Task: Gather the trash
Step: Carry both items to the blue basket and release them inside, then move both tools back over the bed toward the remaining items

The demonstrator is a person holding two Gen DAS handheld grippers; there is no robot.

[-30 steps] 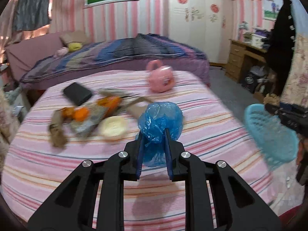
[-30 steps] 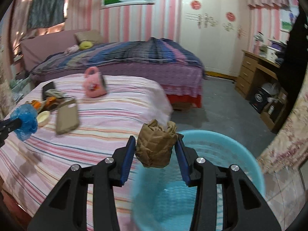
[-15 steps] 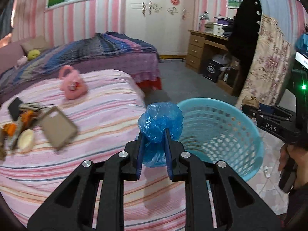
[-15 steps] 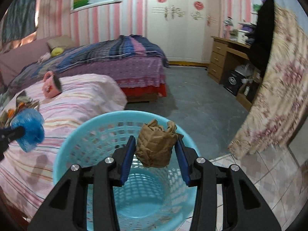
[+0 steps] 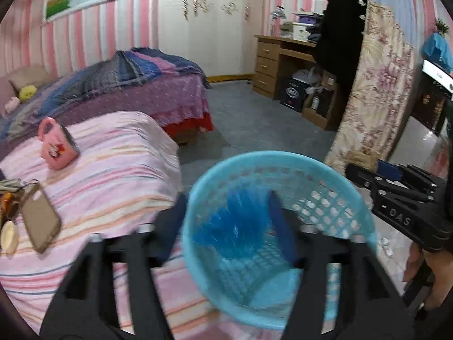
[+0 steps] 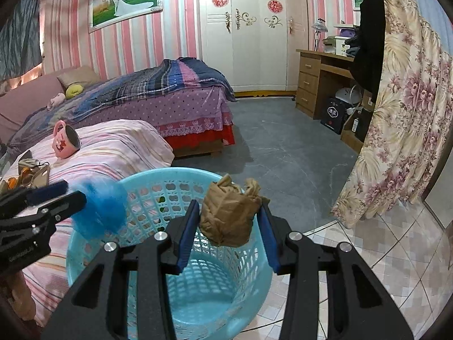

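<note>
On the bed (image 6: 119,147), far left: mug (image 6: 65,139) on its side, phone case (image 5: 41,216) flat, a small heap of peels and scraps (image 6: 27,174) beyond it. That heap looks like the rest of the trash, not collected yet.

Your left gripper (image 5: 229,228): fingers spread wide, blue bag (image 5: 235,226) between them, smeared by motion blur. Can't tell if either pad touches it. The right wrist view puts the blue bag at the left rim of the basket (image 6: 249,257), partly outside the rim line. My read: it's being let go or already loose. Shift the left gripper a little further in over the opening before you pull away, so a light, puffy bag doesn't catch the rim and slide off onto the bed.

Basket sits on the floor tight against the bed edge, opening tilted toward you. Looks almost empty; mesh wall may hide small bits.

Your right gripper (image 6: 230,221): fingers about mid-width, clamped on the brown wad (image 6: 229,212), which is above the basket's far right rim, not over the centre. Step in hand is the drop. Bring the brown wad back toward the middle and lower it below rim level, then open fully. Crumpled paper can cling to a pad, so open wide and wait for it to fall clear before lifting out.

Keep both grippers apart over the opening.
</note>
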